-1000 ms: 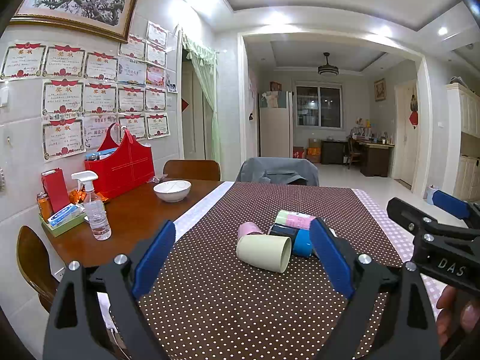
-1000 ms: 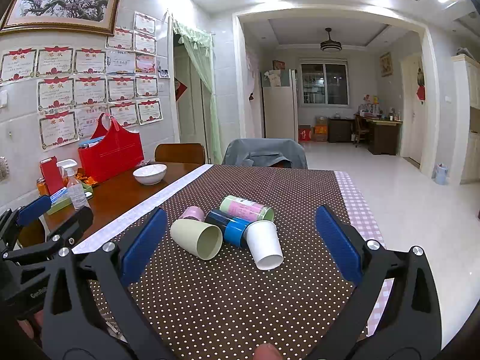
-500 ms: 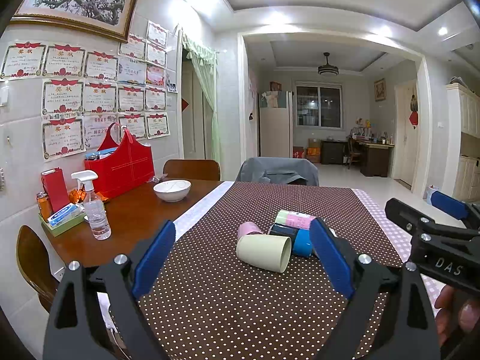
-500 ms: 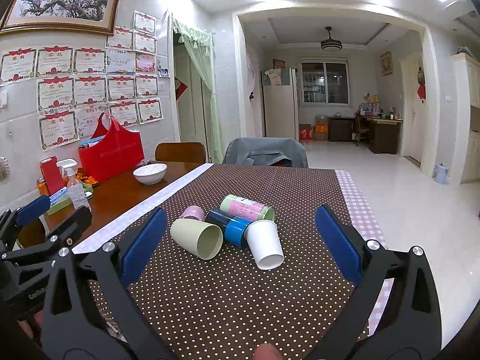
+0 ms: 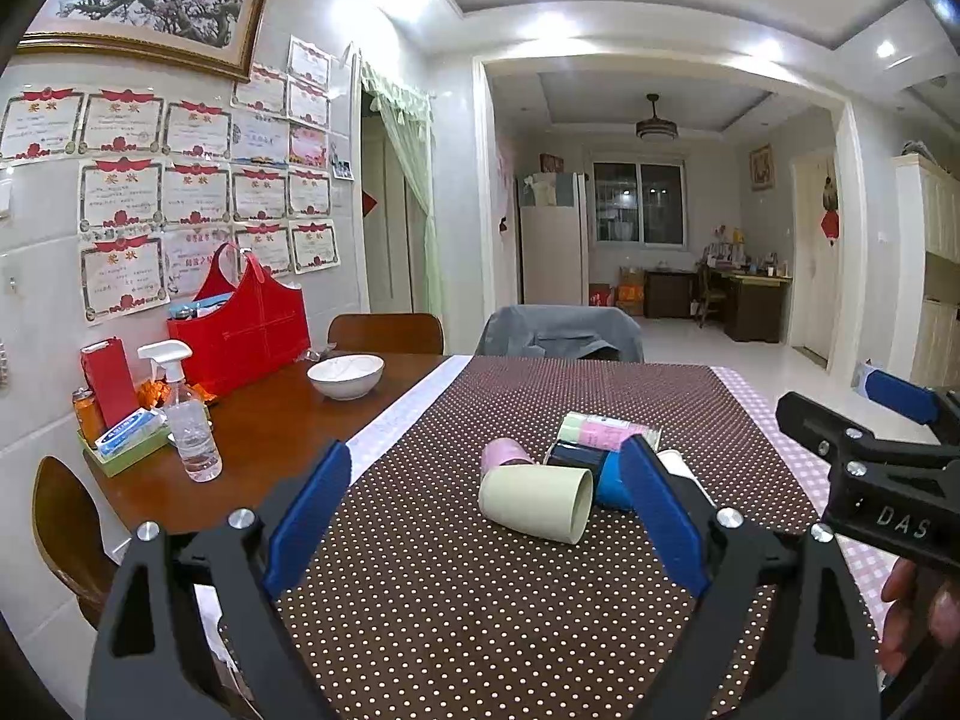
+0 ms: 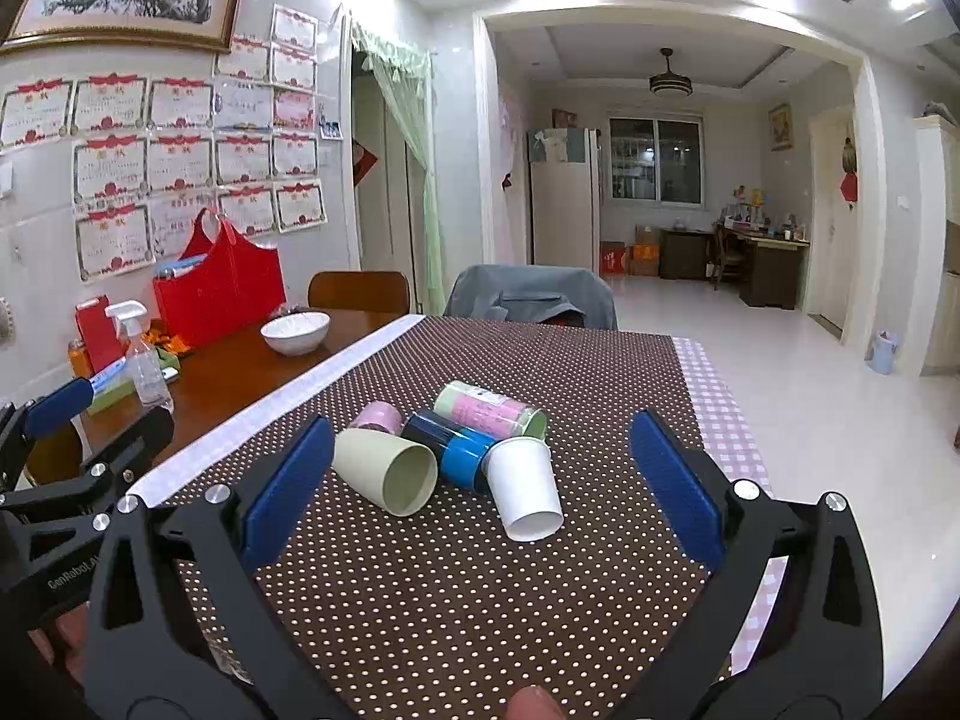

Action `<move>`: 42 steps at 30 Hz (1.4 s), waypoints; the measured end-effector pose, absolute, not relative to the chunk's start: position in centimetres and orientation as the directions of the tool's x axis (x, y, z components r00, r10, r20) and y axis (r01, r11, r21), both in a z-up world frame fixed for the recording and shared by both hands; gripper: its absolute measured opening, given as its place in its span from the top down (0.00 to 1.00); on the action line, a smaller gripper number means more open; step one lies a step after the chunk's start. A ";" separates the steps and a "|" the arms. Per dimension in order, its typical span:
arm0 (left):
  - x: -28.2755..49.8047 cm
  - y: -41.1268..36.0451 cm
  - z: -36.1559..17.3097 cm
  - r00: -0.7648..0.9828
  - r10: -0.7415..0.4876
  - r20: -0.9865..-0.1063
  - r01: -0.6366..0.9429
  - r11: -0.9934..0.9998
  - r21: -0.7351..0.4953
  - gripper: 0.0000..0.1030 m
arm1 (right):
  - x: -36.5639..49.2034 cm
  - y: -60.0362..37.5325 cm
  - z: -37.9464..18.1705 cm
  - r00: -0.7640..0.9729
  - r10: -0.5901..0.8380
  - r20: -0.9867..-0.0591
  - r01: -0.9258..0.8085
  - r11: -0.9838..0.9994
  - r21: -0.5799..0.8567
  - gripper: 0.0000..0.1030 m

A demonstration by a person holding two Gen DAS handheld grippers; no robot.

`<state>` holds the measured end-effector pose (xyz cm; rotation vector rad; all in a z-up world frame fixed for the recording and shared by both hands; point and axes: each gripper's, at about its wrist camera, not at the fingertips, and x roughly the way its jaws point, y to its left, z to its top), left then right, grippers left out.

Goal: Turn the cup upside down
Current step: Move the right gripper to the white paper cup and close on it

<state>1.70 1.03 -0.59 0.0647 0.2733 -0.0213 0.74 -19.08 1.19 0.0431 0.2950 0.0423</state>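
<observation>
Several cups lie on their sides in a cluster on the brown dotted tablecloth (image 6: 456, 588): a pale green cup (image 6: 387, 468) (image 5: 537, 501), a white paper cup (image 6: 525, 489), a blue and black cup (image 6: 453, 444) (image 5: 591, 471), a small pink cup (image 6: 377, 417) (image 5: 504, 455) and a green-pink cup (image 6: 489, 410) (image 5: 606, 429). My left gripper (image 5: 486, 522) is open and empty, short of the pale green cup. My right gripper (image 6: 477, 489) is open and empty, short of the cluster. The white cup is mostly hidden in the left wrist view.
On the bare wooden table at the left stand a white bowl (image 5: 345, 375), a spray bottle (image 5: 186, 420), a red bag (image 5: 240, 327) and a green tray of small items (image 5: 123, 435). A chair with a grey jacket (image 5: 558, 333) stands at the far end.
</observation>
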 end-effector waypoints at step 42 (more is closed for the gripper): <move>21.9 0.9 -10.8 0.803 0.015 -0.596 0.025 0.998 0.059 0.13 | 25.7 -22.7 -12.5 0.529 0.138 -0.837 -0.133 0.988 0.078 0.06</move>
